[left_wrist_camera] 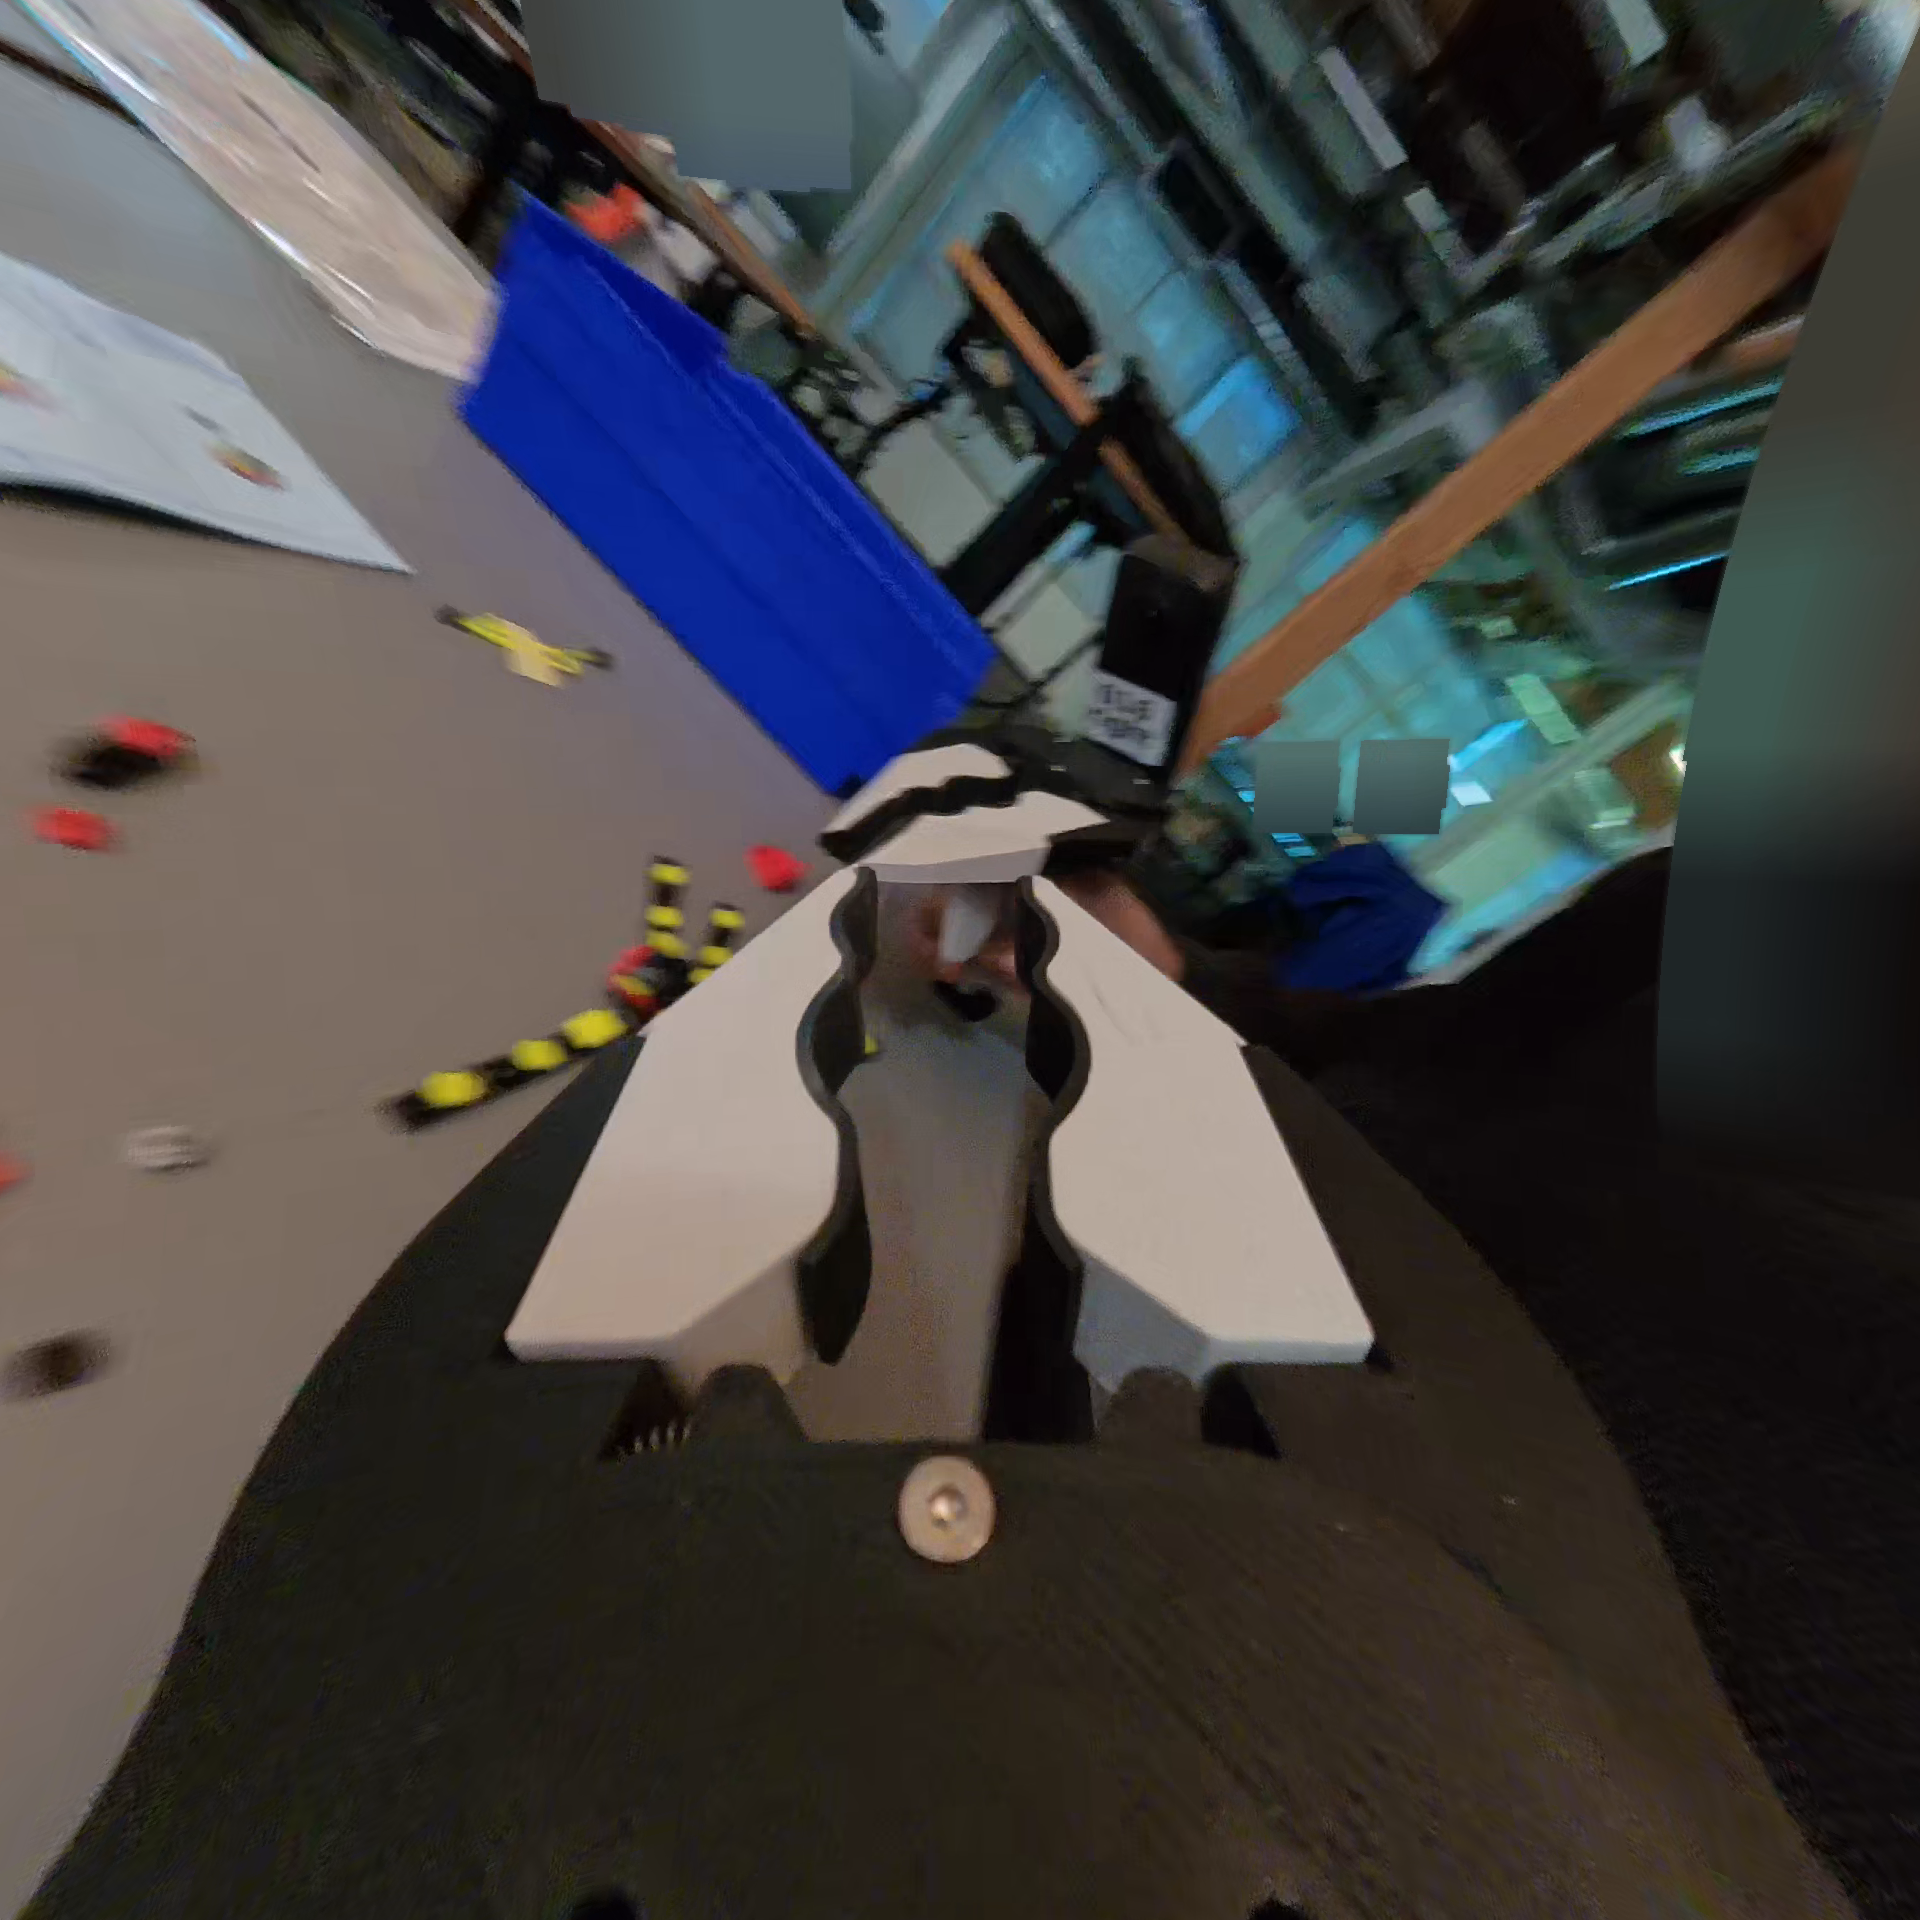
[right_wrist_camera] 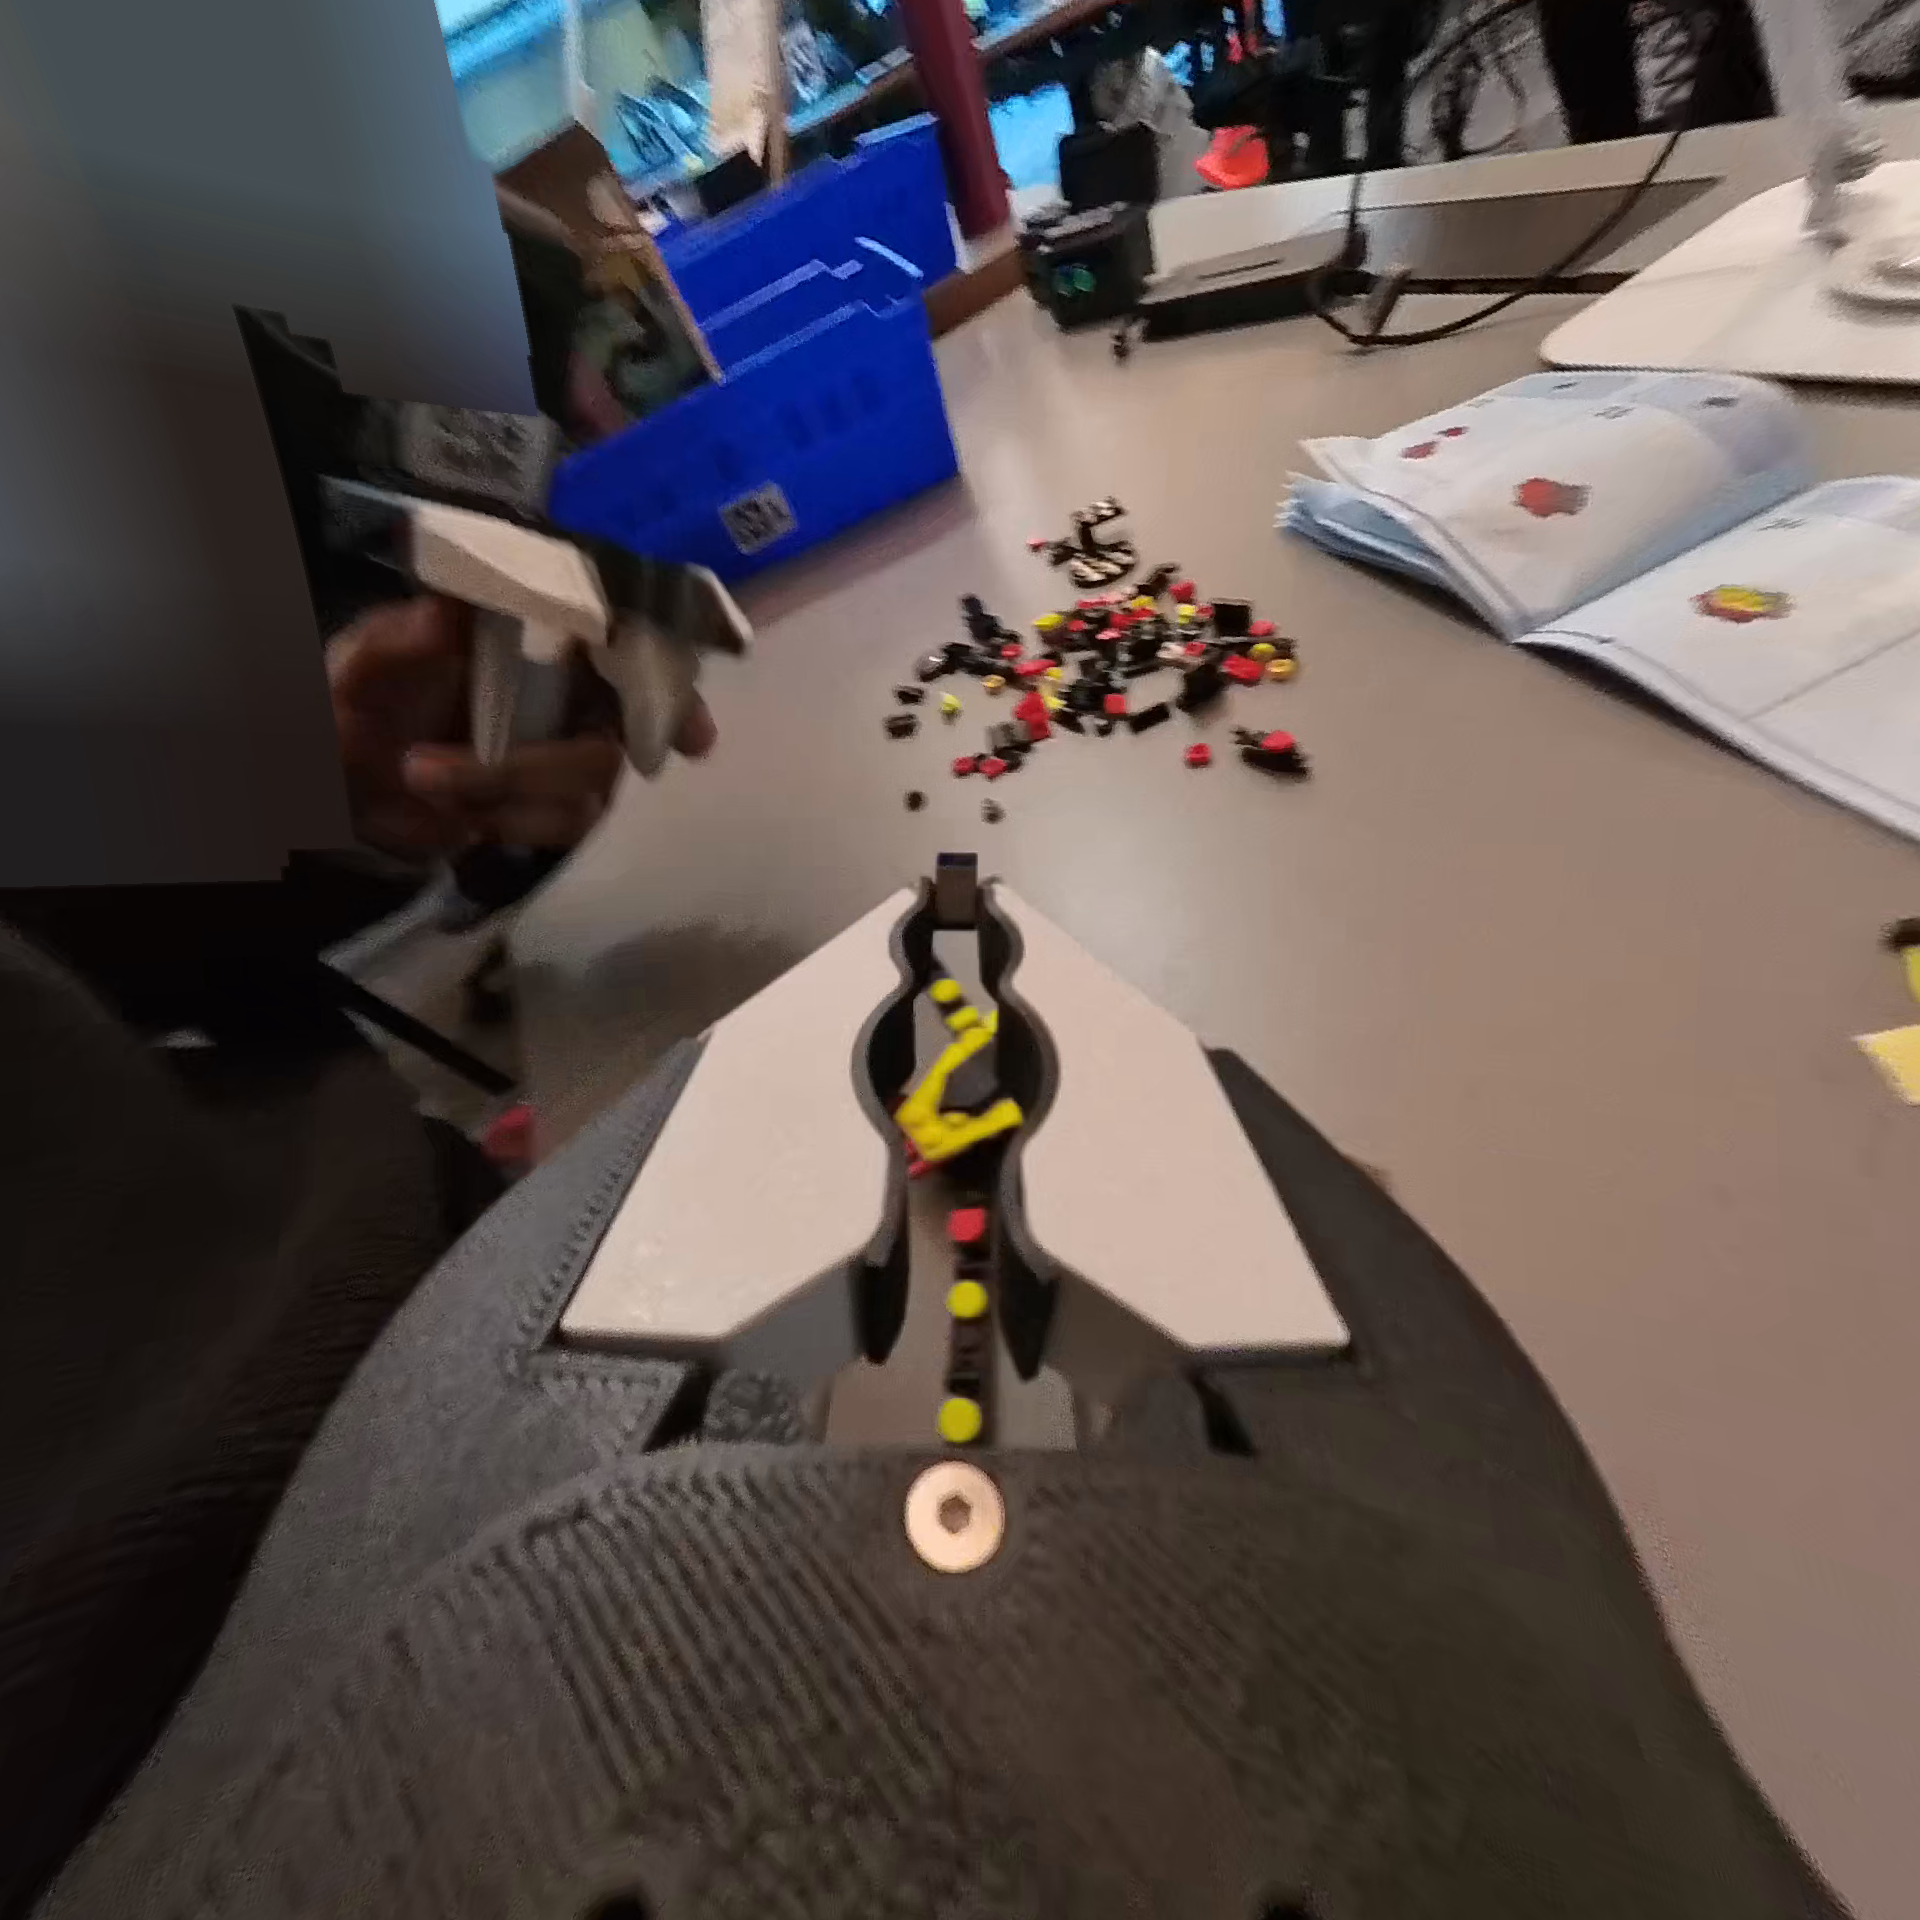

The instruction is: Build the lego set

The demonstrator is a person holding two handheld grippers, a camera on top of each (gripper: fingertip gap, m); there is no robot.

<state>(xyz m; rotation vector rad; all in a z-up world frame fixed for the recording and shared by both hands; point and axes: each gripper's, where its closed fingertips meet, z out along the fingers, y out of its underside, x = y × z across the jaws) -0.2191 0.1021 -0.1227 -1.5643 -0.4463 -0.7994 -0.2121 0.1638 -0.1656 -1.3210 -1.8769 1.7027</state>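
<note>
In the right wrist view my right gripper is shut on a small dark grey Lego piece with a blue top, held at the fingertips above the table. Through the gap between its fingers I see a black strip with yellow studs and a yellow part lying on the table below. My left gripper is open and empty, raised and tilted. It also shows at the left of the right wrist view, held by a hand. The right gripper faces it just beyond its tips.
A pile of red, black and yellow Lego pieces lies mid-table. A blue bin stands behind it, and an open instruction booklet lies to the right. A white monitor base sits far right. The black studded strip and loose pieces lie left of my left gripper.
</note>
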